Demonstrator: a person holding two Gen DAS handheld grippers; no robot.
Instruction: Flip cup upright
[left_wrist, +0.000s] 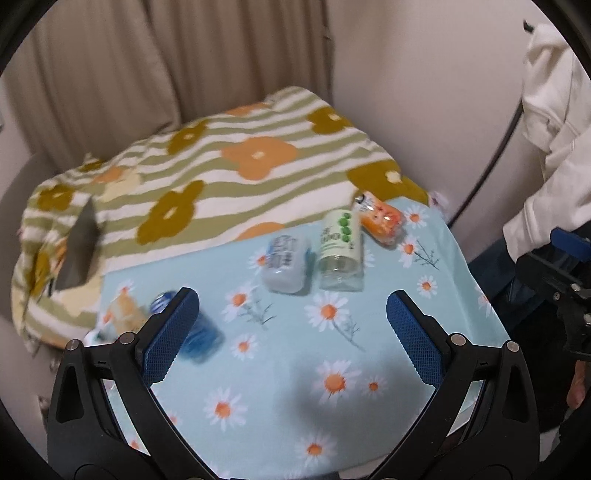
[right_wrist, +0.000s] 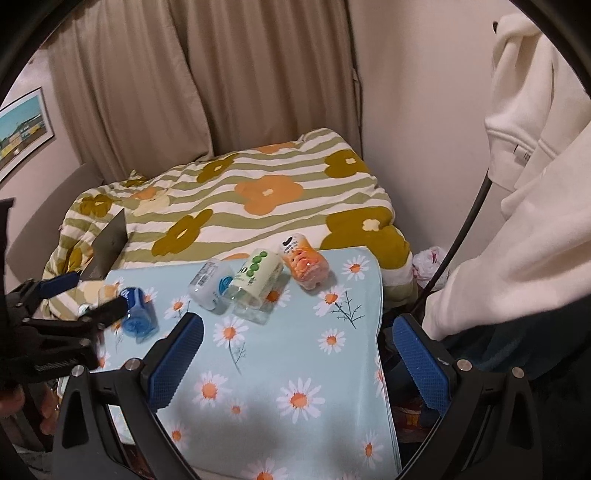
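Several small cups lie on their sides on a light blue daisy cloth (left_wrist: 280, 369). A blue cup (left_wrist: 199, 332) lies at the left, partly behind my left gripper's left finger; in the right wrist view the blue cup (right_wrist: 138, 314) shows too. A white cup (left_wrist: 286, 264), a clear cup with green dots (left_wrist: 340, 251) and an orange cup (left_wrist: 384, 219) lie in a row further back. My left gripper (left_wrist: 293, 325) is open and empty above the cloth. My right gripper (right_wrist: 297, 350) is open and empty over the cloth's right edge.
A striped flower blanket (left_wrist: 221, 166) covers the bed behind the cloth, with a grey flat object (left_wrist: 79, 251) on it at the left. Curtains (right_wrist: 184, 81) hang behind. A white garment (right_wrist: 535, 184) hangs at the right. A peach-coloured item (left_wrist: 123, 314) lies beside the blue cup.
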